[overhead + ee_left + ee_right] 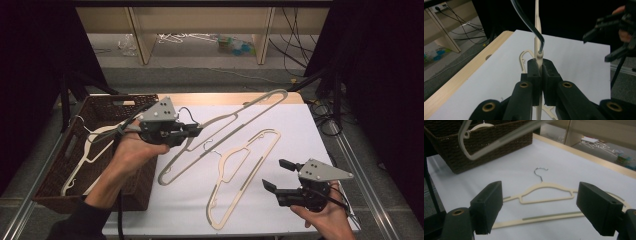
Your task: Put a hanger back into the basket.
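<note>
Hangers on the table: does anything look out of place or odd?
One hanger hangs tilted in the air, pinched by the left gripper, while another hanger lies flat on the white table. Nothing looks broken or spilled.

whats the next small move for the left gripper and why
Probably carry the hanger left over the basket and lower it in. The left gripper is shut on it, lifted off the table, and one hanger already lies in the basket.

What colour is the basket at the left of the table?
The basket is dark brown woven wicker; it shows best in the high view.
</note>
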Available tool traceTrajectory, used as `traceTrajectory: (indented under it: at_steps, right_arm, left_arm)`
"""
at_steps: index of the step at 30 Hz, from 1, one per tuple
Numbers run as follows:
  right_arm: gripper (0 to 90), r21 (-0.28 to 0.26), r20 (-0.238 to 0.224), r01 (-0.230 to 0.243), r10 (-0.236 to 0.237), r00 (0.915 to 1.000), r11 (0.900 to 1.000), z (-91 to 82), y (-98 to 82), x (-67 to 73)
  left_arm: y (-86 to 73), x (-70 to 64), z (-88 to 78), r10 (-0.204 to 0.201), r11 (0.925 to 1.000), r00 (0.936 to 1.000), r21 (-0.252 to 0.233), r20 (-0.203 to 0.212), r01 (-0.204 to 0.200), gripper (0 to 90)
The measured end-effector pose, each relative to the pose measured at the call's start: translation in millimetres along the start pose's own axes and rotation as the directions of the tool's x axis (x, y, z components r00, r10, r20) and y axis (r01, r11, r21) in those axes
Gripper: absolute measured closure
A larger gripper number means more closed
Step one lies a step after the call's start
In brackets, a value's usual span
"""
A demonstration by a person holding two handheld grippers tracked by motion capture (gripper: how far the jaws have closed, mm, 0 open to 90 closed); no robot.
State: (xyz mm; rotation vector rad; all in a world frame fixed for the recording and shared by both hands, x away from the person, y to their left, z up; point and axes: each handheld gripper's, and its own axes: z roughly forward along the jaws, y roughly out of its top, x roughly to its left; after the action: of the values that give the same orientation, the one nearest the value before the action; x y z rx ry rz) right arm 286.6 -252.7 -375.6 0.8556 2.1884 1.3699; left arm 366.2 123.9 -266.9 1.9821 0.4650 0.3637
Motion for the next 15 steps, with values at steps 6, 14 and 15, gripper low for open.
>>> traceTrajectory:
  at_steps: [6, 14, 15]
  right_arm:
    - [22.8, 0.050, -0.021, -0.009, 0.010, 0.9997, 0.999, 8.7, -13.4, 2.2]
    - [23.5, 0.059, -0.027, -0.011, 0.012, 0.9996, 0.998, 10.2, -17.9, 2.8]
    - [23.5, 0.064, -0.028, -0.014, 0.016, 0.9995, 0.998, 10.1, -18.4, 2.5]
  left_arm:
    - [19.8, 13.3, -37.0, -0.029, 0.9972, 0.9995, -0.069, -0.009, 0.028, 85.6]
    - [32.3, 35.3, -87.5, -0.070, 0.9948, 0.9949, -0.079, -0.073, 0.064, 85.6]
    - [31.1, 37.7, -92.6, -0.079, 0.9945, 0.9934, -0.075, -0.083, 0.073, 85.6]
